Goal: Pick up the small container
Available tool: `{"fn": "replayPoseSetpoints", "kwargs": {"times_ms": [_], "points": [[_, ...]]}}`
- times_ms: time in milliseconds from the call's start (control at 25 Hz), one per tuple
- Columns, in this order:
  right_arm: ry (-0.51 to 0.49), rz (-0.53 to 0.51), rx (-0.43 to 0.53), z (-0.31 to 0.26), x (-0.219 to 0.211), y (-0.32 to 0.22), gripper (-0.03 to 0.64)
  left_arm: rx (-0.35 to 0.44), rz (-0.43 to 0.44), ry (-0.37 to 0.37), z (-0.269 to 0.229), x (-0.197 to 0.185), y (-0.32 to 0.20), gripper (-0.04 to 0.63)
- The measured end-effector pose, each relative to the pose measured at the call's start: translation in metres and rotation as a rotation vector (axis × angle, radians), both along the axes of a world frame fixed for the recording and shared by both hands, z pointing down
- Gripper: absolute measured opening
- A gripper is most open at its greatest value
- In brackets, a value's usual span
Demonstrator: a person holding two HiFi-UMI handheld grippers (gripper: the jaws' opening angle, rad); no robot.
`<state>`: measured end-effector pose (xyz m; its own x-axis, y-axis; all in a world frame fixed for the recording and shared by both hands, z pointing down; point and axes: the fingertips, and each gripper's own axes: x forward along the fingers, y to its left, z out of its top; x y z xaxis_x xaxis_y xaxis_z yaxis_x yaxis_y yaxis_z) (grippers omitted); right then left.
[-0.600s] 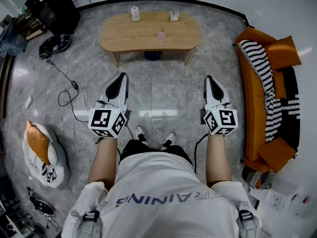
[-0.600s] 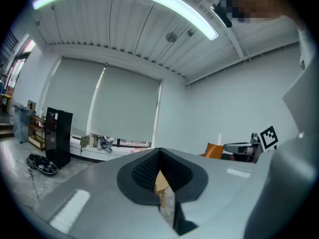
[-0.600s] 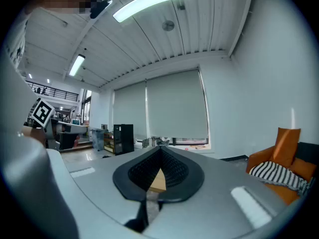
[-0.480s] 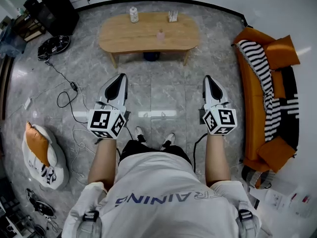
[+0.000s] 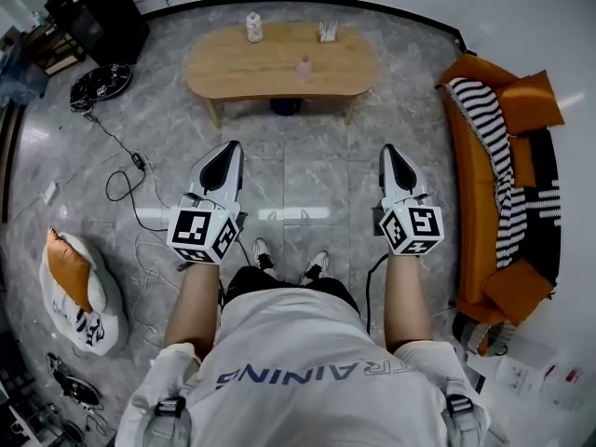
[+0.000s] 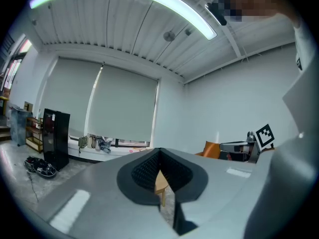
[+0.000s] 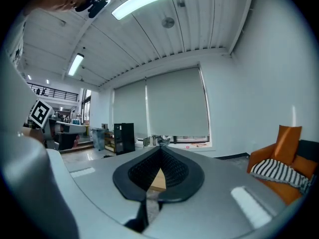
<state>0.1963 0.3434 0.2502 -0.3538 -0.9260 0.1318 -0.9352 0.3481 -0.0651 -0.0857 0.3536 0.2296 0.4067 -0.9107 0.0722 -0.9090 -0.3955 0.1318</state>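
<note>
A small pink container (image 5: 304, 64) stands near the middle of the oval wooden table (image 5: 233, 63), far ahead of me. A white bottle (image 5: 253, 26) and a pale holder (image 5: 327, 30) stand at the table's back edge. My left gripper (image 5: 227, 147) and right gripper (image 5: 390, 151) are held side by side above the floor, well short of the table. Both point toward it. In the left gripper view the jaws of the left gripper (image 6: 159, 151) meet at the tip with nothing between them. The right gripper (image 7: 160, 149) is shut and empty too. A slice of table (image 7: 157, 180) shows behind its jaws.
An orange sofa (image 5: 484, 194) with a striped throw (image 5: 498, 147) lines the right wall. Cables (image 5: 130, 189) trail over the grey tiled floor at the left, near a white and orange beanbag (image 5: 79, 291). A black cabinet (image 5: 98, 12) stands at the back left.
</note>
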Motion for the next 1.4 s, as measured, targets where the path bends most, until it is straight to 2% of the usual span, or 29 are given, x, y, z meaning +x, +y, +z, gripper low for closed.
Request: {"fn": "replayPoseSetpoints", "kwargs": {"times_ms": [160, 760, 1120, 1400], "points": [[-0.031, -0.019, 0.005, 0.002, -0.016, -0.003, 0.014, -0.001, 0.014, 0.003, 0.003, -0.009, -0.005, 0.003], [-0.006, 0.002, 0.022, 0.002, -0.092, -0.039, 0.014, 0.008, 0.074, 0.019, 0.007, -0.078, -0.048, 0.003], [-0.033, -0.044, 0.006, 0.019, -0.098, -0.126, 0.014, -0.005, 0.038, 0.007, 0.018, -0.079, -0.122, 0.003], [-0.042, -0.086, -0.015, 0.029, -0.067, -0.226, 0.014, -0.011, -0.009, -0.018, 0.014, -0.044, -0.213, 0.003]]}}
